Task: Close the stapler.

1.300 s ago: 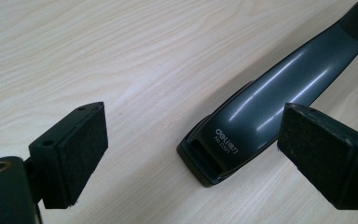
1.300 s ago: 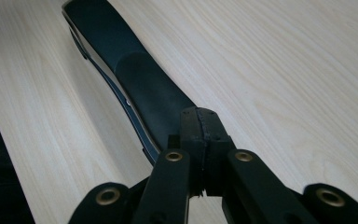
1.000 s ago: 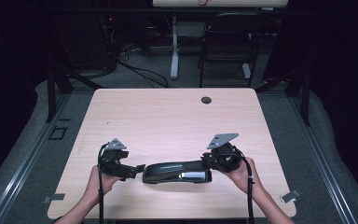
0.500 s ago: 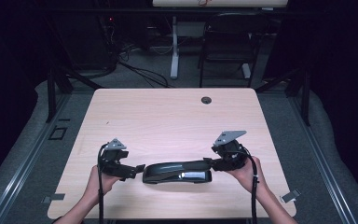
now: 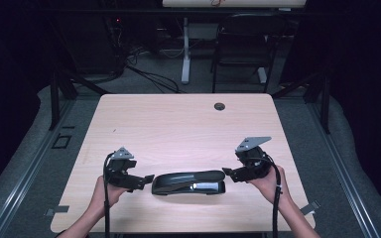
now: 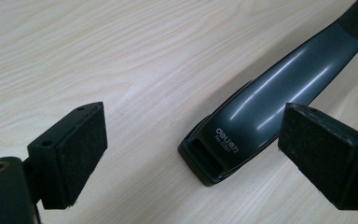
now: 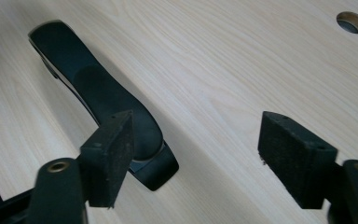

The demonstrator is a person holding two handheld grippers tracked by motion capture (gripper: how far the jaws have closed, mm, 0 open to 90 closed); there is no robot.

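**Long dark grey plastic stapler [image 5: 189, 182] lying flat between two open grippers near the front edge of the pale wood-grain table [image 5: 178, 124].**

The stapler's long axis runs left to right across the table, so each end faces one gripper. The left gripper [image 5: 146, 180] sits just off the stapler's left end; in the left gripper view its jaws stand wide apart, holding nothing, with the stapler's mouth end [image 6: 242, 135] lying between and ahead of the pads, slanting off toward the right pad. The right gripper [image 5: 226, 173] is just off the right end; its jaws have just been opening and grip nothing, the stapler's rear end [image 7: 121, 121] lying beside its left pad rather than between them. Both hands look about equally near, so either could close in along that axis.
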